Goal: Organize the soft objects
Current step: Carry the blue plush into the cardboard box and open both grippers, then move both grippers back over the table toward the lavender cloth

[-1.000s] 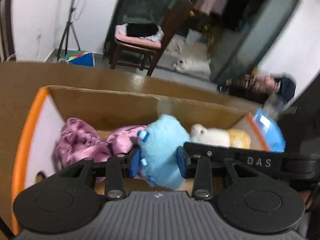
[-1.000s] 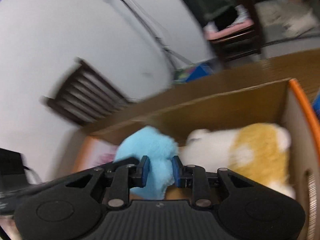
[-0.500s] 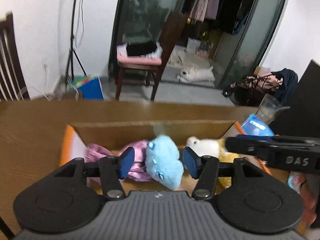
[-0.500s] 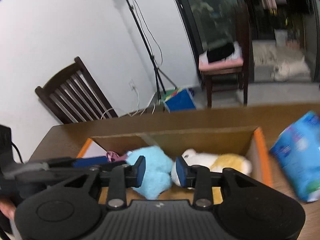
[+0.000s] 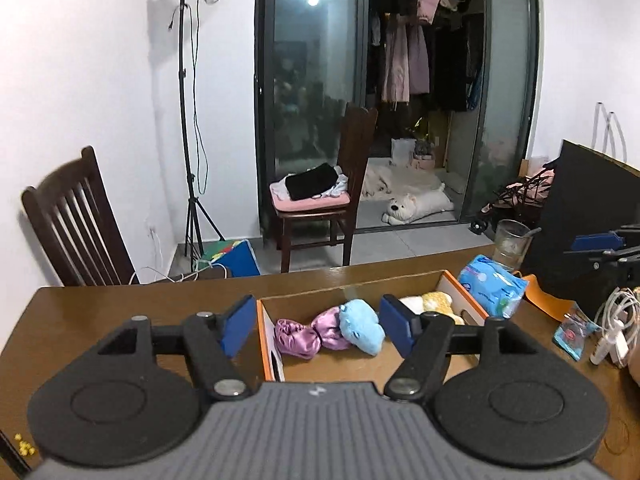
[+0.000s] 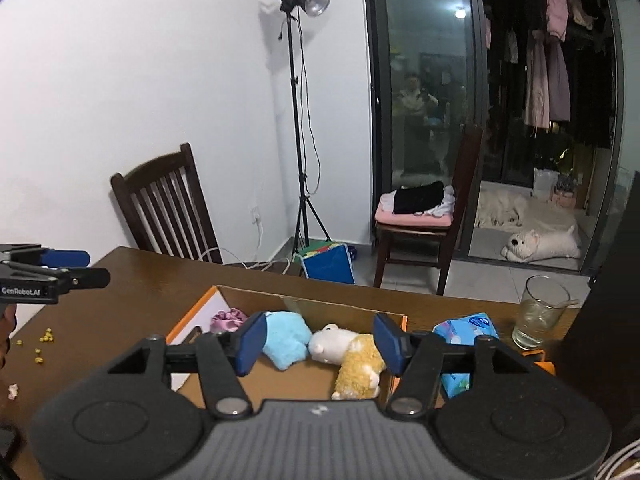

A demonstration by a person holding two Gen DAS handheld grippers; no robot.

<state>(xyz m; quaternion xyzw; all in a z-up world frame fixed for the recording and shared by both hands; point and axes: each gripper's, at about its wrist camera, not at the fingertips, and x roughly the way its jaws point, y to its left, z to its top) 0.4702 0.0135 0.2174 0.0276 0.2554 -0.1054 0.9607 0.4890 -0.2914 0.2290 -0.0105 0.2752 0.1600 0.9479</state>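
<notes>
Cardboard box (image 5: pixel 460 294) of toys, blue packet (image 5: pixel 491 285) beside, perhaps touching, glass (image 6: pixel 541 312) behind

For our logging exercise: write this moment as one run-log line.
left hand-held gripper: opening, empty | right hand-held gripper: opening, empty | cardboard box: holds purple cloth, blue plush, white-yellow plush

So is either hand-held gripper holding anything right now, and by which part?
Nothing is held. Left hand-held gripper and right hand-held gripper are both opening, with nothing between their pads.
</notes>
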